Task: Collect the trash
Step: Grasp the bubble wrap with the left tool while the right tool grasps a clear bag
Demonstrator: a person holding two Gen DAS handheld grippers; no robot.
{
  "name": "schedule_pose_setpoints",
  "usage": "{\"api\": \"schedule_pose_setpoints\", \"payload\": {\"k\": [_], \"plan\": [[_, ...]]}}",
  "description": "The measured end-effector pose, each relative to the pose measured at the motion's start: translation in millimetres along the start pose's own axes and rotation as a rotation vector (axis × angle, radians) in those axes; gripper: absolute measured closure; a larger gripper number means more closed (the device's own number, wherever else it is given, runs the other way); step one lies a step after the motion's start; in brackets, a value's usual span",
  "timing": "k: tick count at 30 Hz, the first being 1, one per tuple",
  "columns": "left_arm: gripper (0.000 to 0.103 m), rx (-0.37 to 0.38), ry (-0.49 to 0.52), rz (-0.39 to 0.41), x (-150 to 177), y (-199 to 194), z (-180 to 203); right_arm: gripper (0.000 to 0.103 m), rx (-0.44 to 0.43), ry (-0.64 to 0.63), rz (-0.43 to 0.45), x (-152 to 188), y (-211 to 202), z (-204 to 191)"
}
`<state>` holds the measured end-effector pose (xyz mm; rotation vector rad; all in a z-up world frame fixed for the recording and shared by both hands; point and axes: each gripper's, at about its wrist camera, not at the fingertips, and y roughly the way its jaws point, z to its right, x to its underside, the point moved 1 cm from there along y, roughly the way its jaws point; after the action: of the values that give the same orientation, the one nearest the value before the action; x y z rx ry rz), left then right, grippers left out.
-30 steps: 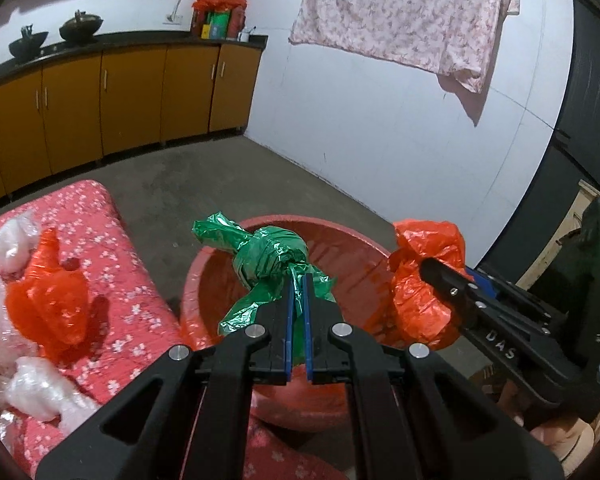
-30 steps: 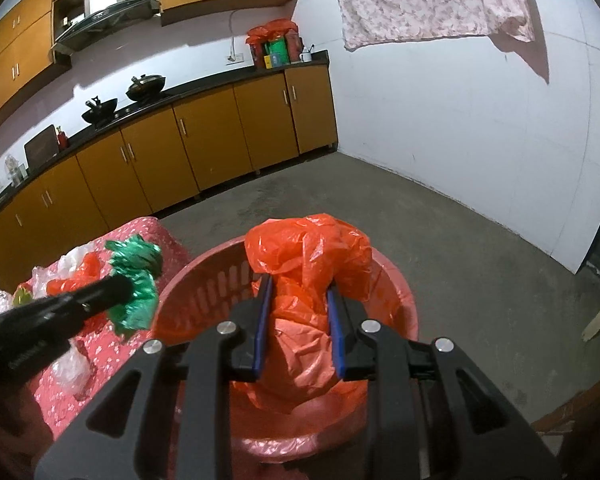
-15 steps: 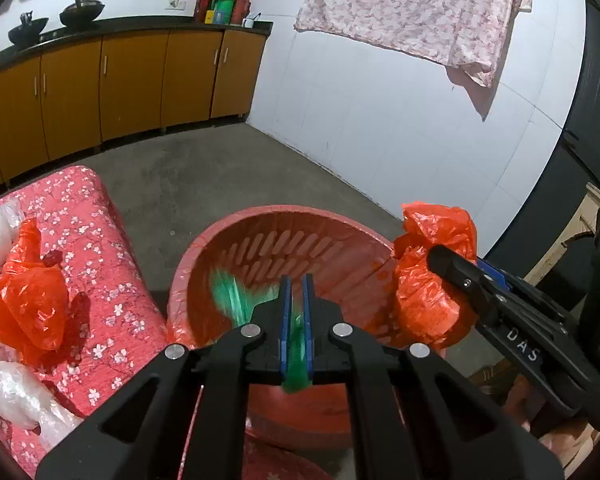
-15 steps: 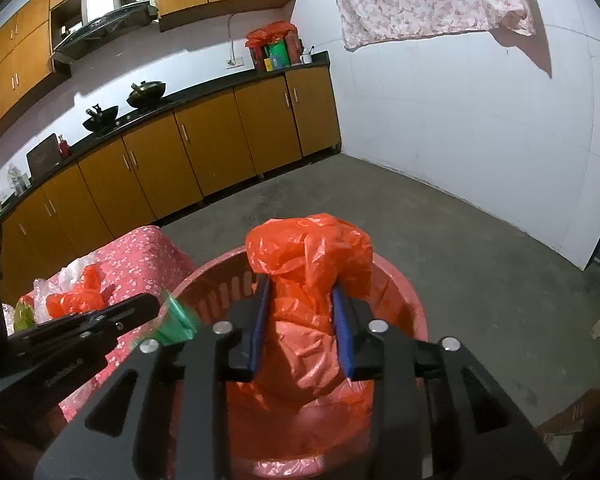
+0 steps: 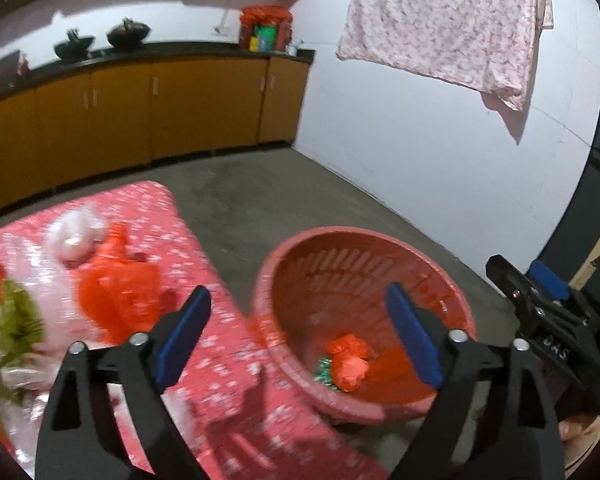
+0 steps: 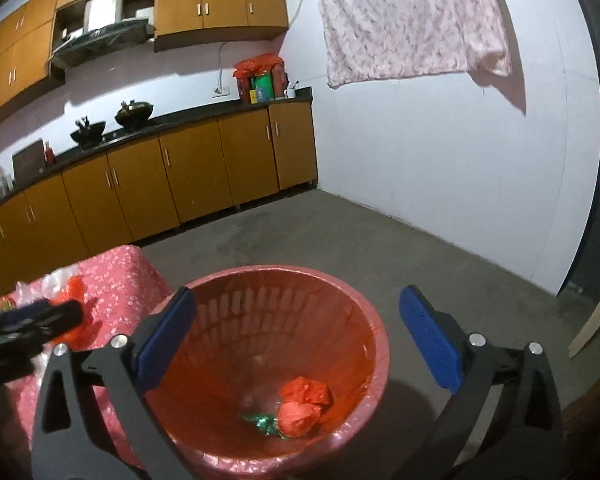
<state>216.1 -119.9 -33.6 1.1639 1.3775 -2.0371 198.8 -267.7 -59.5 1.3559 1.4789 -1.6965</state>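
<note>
A red plastic basket (image 5: pixel 300 248) (image 6: pixel 364 312) stands on the floor beside a table with a red flowered cloth (image 5: pixel 188 248) (image 6: pixel 120 280). In its bottom lie an orange bag (image 5: pixel 350 362) (image 6: pixel 304 404) and a green bag (image 5: pixel 324 374) (image 6: pixel 264 424). My left gripper (image 5: pixel 298 332) is open and empty above the basket's left rim. My right gripper (image 6: pixel 296 340) is open and empty above the basket. On the table lie an orange bag (image 5: pixel 118 292) (image 6: pixel 74 292), clear plastic bags (image 5: pixel 74 232) and a green piece (image 5: pixel 18 320).
Brown kitchen cabinets (image 6: pixel 188 172) with pots run along the back wall. A pink cloth (image 6: pixel 404 20) hangs on the white wall. Grey concrete floor (image 6: pixel 380 248) lies around the basket. The right gripper shows at the left wrist view's right edge (image 5: pixel 540 308).
Both grippers opened. The green bag dropped from the left gripper and the orange bag from the right gripper into the basket. The left gripper swung a little left toward the table.
</note>
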Motion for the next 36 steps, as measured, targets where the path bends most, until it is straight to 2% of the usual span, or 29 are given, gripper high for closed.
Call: {"api": "schedule_pose_setpoints", "payload": {"k": [9,18,21,23,27,31,36], "plan": [[0.007,-0.144,0.007,0.080,19,-73,-41,0.004,-0.141,-0.043,-0.031,1,-20,-44],[0.007,-0.359,-0.139,0.116,49,-150,-139,0.004,-0.302,-0.132,-0.052,8,-42,-126],[0.007,-0.418,-0.180,0.107,56,-160,-167,0.004,-0.342,-0.176,-0.054,17,-48,-160],[0.013,-0.443,-0.204,0.093,61,-161,-183,0.004,-0.364,-0.210,-0.046,22,-51,-182],[0.021,-0.439,-0.283,0.049,71,-150,-213,0.004,-0.384,-0.264,-0.038,31,-53,-215],[0.028,-0.370,-0.388,0.010,80,-136,-236,0.004,-0.388,-0.295,-0.061,39,-46,-235],[0.035,-0.305,-0.443,-0.008,84,-125,-245,0.004,-0.379,-0.316,-0.085,45,-34,-245]]}}
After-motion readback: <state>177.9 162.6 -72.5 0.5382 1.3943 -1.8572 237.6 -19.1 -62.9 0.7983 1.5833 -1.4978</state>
